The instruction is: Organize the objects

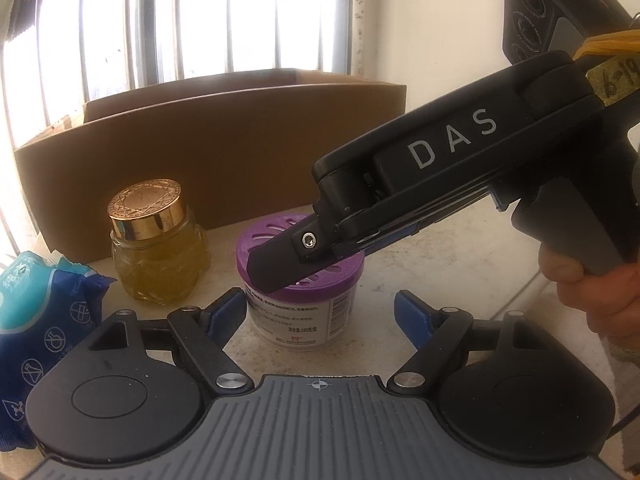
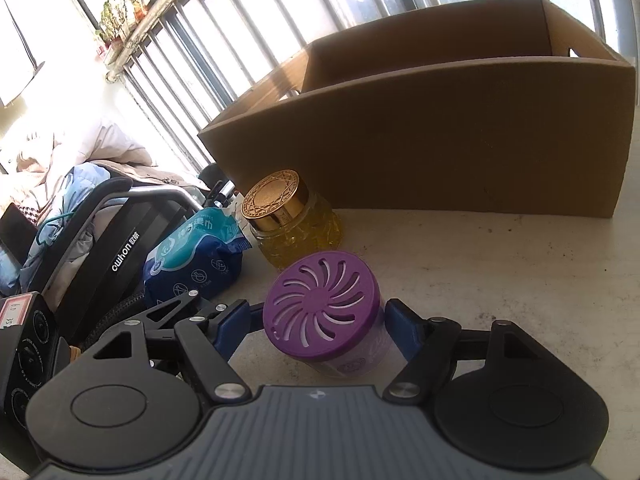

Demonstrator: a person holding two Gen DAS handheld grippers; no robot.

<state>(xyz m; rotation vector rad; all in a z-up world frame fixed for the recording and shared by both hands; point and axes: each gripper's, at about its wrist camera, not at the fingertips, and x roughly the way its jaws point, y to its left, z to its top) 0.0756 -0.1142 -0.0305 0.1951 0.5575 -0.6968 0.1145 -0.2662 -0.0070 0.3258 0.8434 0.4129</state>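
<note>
**Right fingers bracket the purple tub**

The right gripper (image 2: 316, 320) straddles the round purple-lidded air-freshener tub (image 2: 322, 300) on the pale speckled counter (image 2: 500, 280), fingers spread, contact unclear; the left gripper (image 1: 320, 308) is open just before it; the brown cardboard box (image 2: 440, 140) stands behind.

Harsh daylight through barred window (image 1: 208, 16), blown-out glare; cardboard box (image 2: 460, 144) backlit; fisheye bending edges.
</note>
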